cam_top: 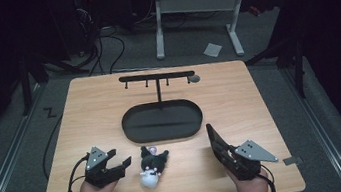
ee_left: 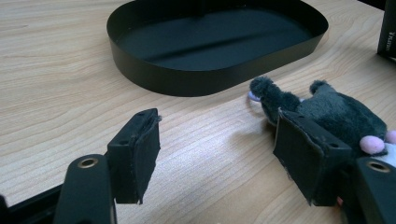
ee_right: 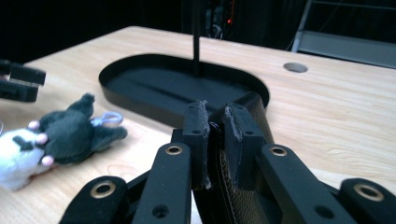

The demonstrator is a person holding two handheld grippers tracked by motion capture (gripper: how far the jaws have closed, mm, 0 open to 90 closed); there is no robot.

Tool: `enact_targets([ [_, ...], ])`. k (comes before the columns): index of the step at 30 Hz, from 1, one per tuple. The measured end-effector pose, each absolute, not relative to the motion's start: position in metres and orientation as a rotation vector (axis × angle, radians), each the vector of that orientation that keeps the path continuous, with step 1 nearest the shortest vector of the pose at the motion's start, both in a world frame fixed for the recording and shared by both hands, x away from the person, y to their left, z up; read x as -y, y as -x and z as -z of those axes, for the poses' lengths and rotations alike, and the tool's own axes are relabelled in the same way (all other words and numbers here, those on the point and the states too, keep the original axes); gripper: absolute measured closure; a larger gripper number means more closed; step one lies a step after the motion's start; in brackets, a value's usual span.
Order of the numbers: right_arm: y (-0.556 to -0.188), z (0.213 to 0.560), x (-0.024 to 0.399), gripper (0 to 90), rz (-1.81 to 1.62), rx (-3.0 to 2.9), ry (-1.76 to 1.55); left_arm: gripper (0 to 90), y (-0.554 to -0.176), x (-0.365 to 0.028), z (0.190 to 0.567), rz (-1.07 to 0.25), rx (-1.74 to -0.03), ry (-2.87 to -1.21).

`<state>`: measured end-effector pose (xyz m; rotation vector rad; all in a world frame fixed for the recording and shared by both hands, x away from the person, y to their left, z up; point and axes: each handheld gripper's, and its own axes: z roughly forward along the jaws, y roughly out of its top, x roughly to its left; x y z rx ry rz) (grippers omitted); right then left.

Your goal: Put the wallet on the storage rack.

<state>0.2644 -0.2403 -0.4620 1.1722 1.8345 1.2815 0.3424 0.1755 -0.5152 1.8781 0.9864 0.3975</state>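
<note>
Dark grey and white plush toy [cam_top: 150, 167], black oval tray [cam_top: 133, 131], light wood-grain table [cam_top: 259, 93].

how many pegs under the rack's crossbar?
4. They hang in a row beneath the crossbar of the black rack, which stands at the far edge of the oval tray: one near its left end, two around the post, one near its right end. They're tiny, so more may be hidden.

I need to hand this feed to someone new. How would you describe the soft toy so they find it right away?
Start at the black oval tray in the middle of the wooden table. Just in front of it, between the left gripper and the right gripper, lies the small plush toy. It is the one soft thing there: dark grey fur with a white face.
</note>
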Motion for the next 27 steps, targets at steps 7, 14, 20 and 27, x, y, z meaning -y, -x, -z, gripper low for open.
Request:
enact_targets([
  [7, -0.265, 0.456, 0.249, 80.2, -1.329, -1.783, -1.185, 31.4, -0.342, -0.175, 0.515, -0.397, -0.986, -1.88],
  [14, -0.27, 0.455, 0.244, 80.5, -1.414, -1.769, -1.174, 31.3, -0.342, -0.174, 0.516, -0.398, -0.985, -1.885],
  [20, -0.281, 0.459, 0.236, 80.5, -1.443, -1.787, -1.159, 31.3, -0.342, -0.175, 0.516, -0.399, -0.987, -1.886],
  [27, -0.272, 0.463, 0.243, 80.1, -1.445, -1.756, -1.17, 31.3, -0.342, -0.176, 0.515, -0.397, -0.987, -1.883],
])
